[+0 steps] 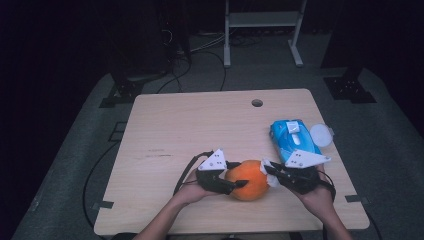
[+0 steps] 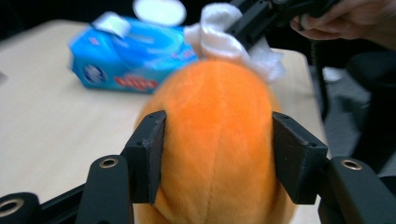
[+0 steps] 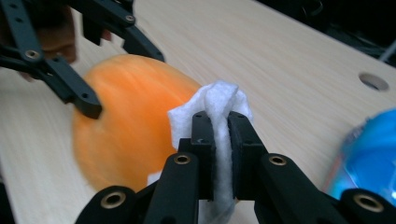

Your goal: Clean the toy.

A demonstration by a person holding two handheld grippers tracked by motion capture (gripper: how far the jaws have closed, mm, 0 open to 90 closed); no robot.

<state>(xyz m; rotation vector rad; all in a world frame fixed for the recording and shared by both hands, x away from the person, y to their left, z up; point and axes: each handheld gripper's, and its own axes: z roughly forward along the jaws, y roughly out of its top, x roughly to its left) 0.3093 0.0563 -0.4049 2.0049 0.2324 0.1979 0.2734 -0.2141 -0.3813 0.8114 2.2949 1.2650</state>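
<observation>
Now the orange plush ball (image 1: pixel 248 180) lies on the bench (image 1: pixel 200 130) near the front edge, a little to the right of the middle; the left tool (image 1: pixel 240 184) is clamped on it, and in the left gripper view the two black pads press on the two sides of the ball (image 2: pixel 217 140), with the soft orange surface bulging between them; the person's left hand (image 1: pixel 192 192) holds this tool from the front edge side. The right tool (image 1: pixel 267 170) is clamped on a white wipe (image 1: pixel 270 175); in the right gripper view its jaws stand almost together, with only the thin folded wipe (image 3: pixel 219 112) between them, and the top of the wipe rises above the jaw tips; the wipe is touching the right side of the ball, or is just beside it, I cannot tell which; the right hand (image 1: pixel 317 197) holds this tool near the front right corner. Behind the right tool, close to the right edge of the bench, lies a blue pack of wipes (image 1: pixel 294 137); just beside it, toward the right edge, lies a round white lid (image 1: pixel 321 135). Farther back, near the rear edge, a small round hole (image 1: pixel 257 103) is in the bench top.
</observation>
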